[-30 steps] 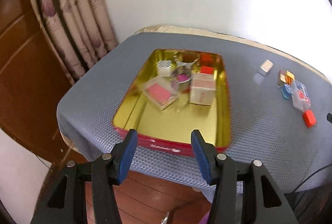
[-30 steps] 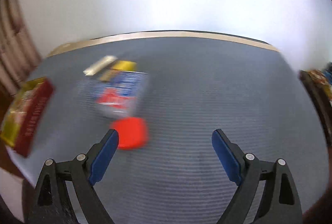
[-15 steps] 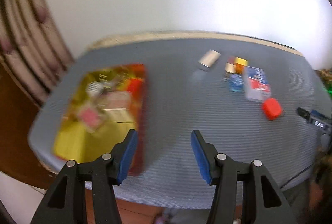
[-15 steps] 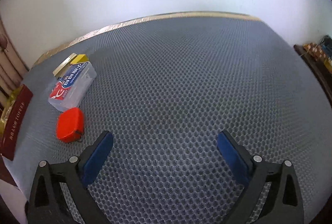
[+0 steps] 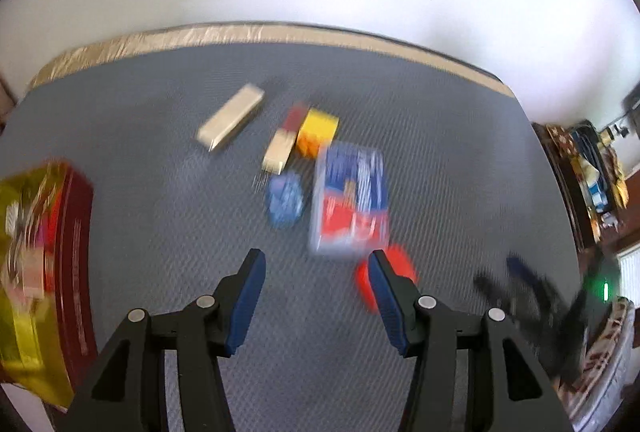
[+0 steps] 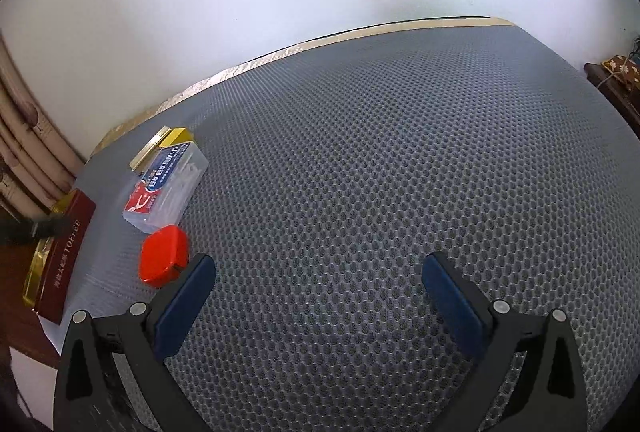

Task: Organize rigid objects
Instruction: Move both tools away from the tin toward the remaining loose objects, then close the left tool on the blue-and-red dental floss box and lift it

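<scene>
Only left wrist view shows the blue round piece (image 5: pixel 285 201).

The left gripper (image 5: pixel 316 274) was seen from its own wrist camera, tilted steeply downward. Its two blue-padded fingers (image 5: pixel 248 296) were held partly apart, with nothing gripped between them and only bare surface visible in the gap. The black finger frames were spread symmetrically below. The picture was smeared by motion blur.

The right gripper (image 6: pixel 320 284) was likewise angled downward, less steeply. Its blue pads (image 6: pixel 186 298) were spread very wide, and nothing was caught between them. In the left wrist view, the right gripper (image 5: pixel 532 288) was shown only as a dark, blurred shape at the right edge; its pose could not be read there.
</scene>
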### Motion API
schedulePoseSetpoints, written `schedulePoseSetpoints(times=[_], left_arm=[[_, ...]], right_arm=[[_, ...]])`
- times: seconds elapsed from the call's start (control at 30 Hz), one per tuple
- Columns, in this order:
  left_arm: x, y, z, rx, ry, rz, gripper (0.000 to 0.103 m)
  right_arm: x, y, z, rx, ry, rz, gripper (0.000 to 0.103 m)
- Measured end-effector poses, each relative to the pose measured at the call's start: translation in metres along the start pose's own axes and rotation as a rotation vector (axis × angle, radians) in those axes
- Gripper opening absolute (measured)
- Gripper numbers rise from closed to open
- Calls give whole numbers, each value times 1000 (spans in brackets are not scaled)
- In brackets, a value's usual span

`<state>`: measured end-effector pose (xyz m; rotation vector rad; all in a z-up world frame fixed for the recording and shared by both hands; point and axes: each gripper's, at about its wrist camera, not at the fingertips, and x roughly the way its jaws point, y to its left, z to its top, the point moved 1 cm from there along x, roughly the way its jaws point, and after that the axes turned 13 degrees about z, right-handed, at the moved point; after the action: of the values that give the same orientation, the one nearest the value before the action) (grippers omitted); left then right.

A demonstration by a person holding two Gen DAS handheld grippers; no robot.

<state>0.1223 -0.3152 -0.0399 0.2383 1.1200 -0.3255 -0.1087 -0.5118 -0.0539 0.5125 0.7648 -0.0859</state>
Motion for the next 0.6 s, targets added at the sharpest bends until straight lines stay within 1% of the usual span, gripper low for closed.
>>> schedulePoseSetpoints(times=[0.03,0.1,0.2,0.27,0.43,0.47,0.5,0.6], left_arm=[[6,-8,12,18,2,12,55],[15,-17,25,46,16,43,55],[35,-28,38,84,71,81,55],[46,-32,43,87,108,81,55],[67,-40,48,98,170,89,55],[67,-41,49,92,161,78,55],[68,-43,50,95,167,84,55],[68,-43,52,101,189,62,56]], right_arm=[[-2,-1,0,4,-3,9,103],[2,-1,1,14,-9,25,103],[-3,-5,1,27,-17,52,103],[-6,-8,0,34,-20,64,103],[-15,-12,-2,39,-19,93,103],[-15,-12,-1,40,-19,95,103],[-16,-13,-1,43,-20,100,103],[-16,-15,0,51,-23,112,103]])
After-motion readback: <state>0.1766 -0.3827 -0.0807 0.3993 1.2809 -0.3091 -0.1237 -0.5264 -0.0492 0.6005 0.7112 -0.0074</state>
